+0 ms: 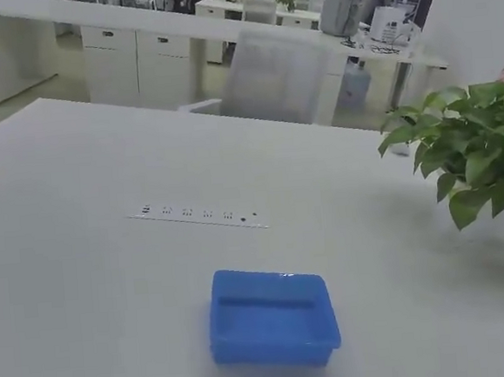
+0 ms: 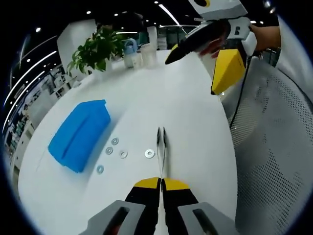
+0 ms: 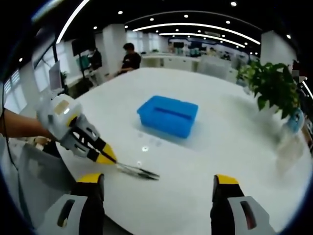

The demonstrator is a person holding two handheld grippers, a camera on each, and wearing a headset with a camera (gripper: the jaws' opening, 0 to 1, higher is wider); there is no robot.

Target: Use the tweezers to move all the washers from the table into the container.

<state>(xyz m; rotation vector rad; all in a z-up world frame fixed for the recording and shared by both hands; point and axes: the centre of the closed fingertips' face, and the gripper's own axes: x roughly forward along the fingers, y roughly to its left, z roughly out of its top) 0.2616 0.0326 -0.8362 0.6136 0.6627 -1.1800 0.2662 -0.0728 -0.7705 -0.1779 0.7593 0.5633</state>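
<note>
Your left tool [image 2: 160, 183] is clamped on the tweezers [image 2: 162, 149], tips nearly together and carrying nothing; your right tool [image 3: 159, 178] is spread wide, empty. Five washers [image 2: 115, 141] lie on the tabletop [image 2: 190, 112], with the blue container [image 2: 78, 134] at their 10 o'clock and none inside that I can see. I judge you are at the first pickup. The nearest washer [image 2: 149, 153] sits just at the tweezers' 9 o'clock: ease the tips apart, swing left, straddle its rim, then squeeze.
</note>
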